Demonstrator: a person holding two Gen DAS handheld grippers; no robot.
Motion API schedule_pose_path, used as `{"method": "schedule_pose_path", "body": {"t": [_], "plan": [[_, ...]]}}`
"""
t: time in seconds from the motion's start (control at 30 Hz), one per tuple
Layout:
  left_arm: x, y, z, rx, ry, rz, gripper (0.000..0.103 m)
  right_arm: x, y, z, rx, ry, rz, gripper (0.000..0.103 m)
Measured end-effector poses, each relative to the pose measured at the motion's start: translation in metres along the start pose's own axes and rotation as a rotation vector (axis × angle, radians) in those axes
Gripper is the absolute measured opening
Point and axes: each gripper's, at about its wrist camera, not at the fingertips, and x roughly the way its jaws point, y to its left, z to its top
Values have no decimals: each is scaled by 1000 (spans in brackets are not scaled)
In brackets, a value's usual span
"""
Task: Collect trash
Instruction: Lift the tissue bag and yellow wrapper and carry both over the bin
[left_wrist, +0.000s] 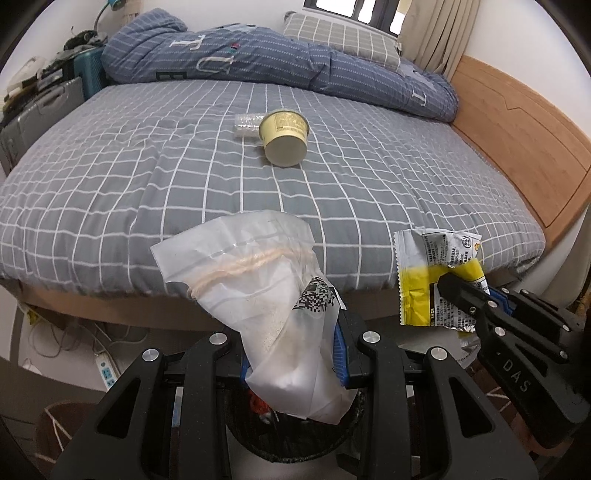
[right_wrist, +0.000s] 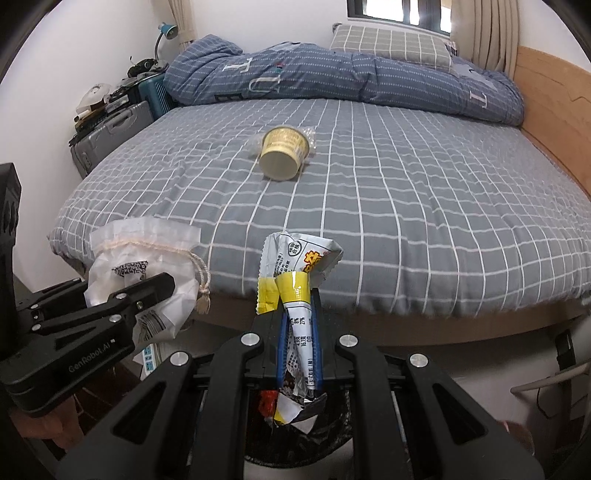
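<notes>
My left gripper (left_wrist: 295, 350) is shut on a white drawstring plastic bag (left_wrist: 266, 295), held above a dark trash bin (left_wrist: 295, 443). It also shows in the right wrist view (right_wrist: 147, 295), with the bag (right_wrist: 140, 254) in it. My right gripper (right_wrist: 299, 332) is shut on a yellow and white snack wrapper (right_wrist: 295, 280), above the bin (right_wrist: 295, 443). The wrapper also shows in the left wrist view (left_wrist: 432, 273). A yellow paper cup (left_wrist: 283, 137) lies on its side mid-bed, next to a clear plastic wrapper (left_wrist: 246, 124); the cup shows in the right wrist view too (right_wrist: 282, 155).
The bed (left_wrist: 147, 192) has a grey checked sheet, a blue duvet (left_wrist: 258, 55) and a pillow at the back. A wooden headboard (left_wrist: 517, 140) is on the right. Suitcases (right_wrist: 110, 129) stand at the left. A power strip (left_wrist: 107, 373) lies on the floor.
</notes>
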Motion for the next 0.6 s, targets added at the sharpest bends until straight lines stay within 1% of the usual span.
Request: {"method": "schedule_pose_path", "body": {"t": [0.13, 0.3, 0.47, 0.6], "plan": [[-7, -1, -7, -5, 5, 10, 31, -9, 3, -8, 2, 0, 2, 10], [-13, 5, -22, -22, 26, 27, 31, -15, 4, -21, 5, 22, 0, 10], [-16, 12, -36, -40, 50, 37, 31, -14, 7, -34, 0, 56, -6, 10], [-9, 17, -49, -43, 74, 47, 31, -4, 10, -45, -12, 95, -12, 10]]}}
